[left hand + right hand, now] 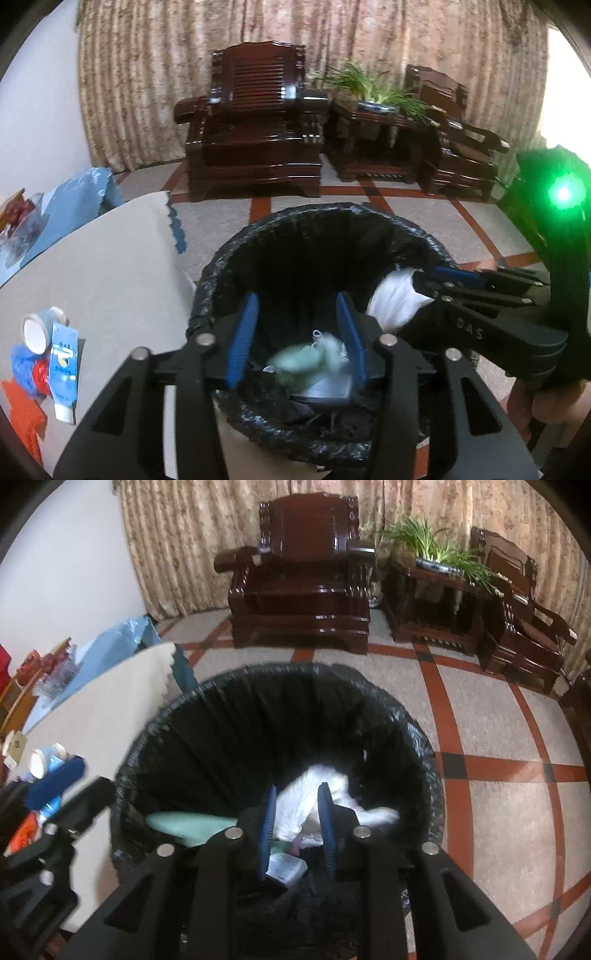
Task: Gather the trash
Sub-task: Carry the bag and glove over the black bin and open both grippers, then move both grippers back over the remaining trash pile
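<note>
The fingers of the left gripper (295,339) stand parted over the mouth of the round bin lined with a black plastic bag (236,236), with nothing between their blue pads; below the gap a blurred pale-green wrapper (295,363) is inside the bin, apparently just let go. The right gripper (297,827) hangs over the same bin with its fingers narrowly apart, and a crumpled white tissue or thin plastic (317,794) shows between and beyond them. From the left wrist view that white wad (395,301) sits right at the right gripper's tips, but whether the pads press on it or have released it I cannot tell. A small printed paper packet (286,867) already lies at the bottom. So this load looks as good as delivered, though the job is not finished: on the grey-topped table (110,266) beside the bin there remain a white-and-blue squeeze tube (64,373), a tipped white paper cup with a blue pattern (37,328), and a heap of blue, red and orange wrappers (27,373). Those appear to be the next things to fetch.
</note>
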Tool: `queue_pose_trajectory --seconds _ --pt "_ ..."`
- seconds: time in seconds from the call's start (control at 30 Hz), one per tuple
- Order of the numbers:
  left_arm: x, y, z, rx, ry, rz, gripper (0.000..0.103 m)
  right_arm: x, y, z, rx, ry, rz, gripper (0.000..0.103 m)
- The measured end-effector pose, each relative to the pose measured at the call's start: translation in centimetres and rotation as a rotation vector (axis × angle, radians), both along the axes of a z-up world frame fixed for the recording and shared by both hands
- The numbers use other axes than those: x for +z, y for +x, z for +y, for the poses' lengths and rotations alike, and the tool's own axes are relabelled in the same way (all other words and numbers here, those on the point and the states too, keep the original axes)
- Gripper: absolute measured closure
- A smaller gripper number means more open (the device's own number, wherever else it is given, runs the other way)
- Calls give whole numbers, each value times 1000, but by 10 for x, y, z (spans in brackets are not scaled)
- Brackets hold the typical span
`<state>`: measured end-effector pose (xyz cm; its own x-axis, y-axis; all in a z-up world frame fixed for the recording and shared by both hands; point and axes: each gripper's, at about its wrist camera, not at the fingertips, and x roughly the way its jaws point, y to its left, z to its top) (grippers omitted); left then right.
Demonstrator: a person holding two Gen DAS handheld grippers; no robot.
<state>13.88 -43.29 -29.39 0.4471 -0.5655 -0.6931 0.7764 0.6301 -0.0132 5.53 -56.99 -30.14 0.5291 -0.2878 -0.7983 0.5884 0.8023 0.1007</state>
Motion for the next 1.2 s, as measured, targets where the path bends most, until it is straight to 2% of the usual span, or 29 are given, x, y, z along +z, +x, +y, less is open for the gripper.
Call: queue_pose_trajectory --seconds 0.1,0.3,0.4,0.47,0.53,0.67,0.9,0.97,1.2 --pt "-6 3 5 21 9 14 44 -7 -1 0 3 11 19 79" --pt "3 8 48 83 11 0 34 -6 -5 12 23 23 25 75" --pt "10 14 76 135 8 -1 33 1 -4 27 47 24 13 69" --pt "16 16 96 162 15 -14 32 7 -2 36 64 32 4 58" --pt "22 17 116 198 18 -29 27 15 2 50 97 35 -12 46" --pt "32 25 156 267 22 -44 16 29 16 83 171 14 -26 39" --pt "44 41 247 402 32 -58 11 45 49 147 301 -12 -39 25" --pt "45 46 274 443 41 -62 11 47 56 163 325 -17 -45 18" --pt "43 66 364 596 59 -59 11 43 92 235 471 5 -42 17"
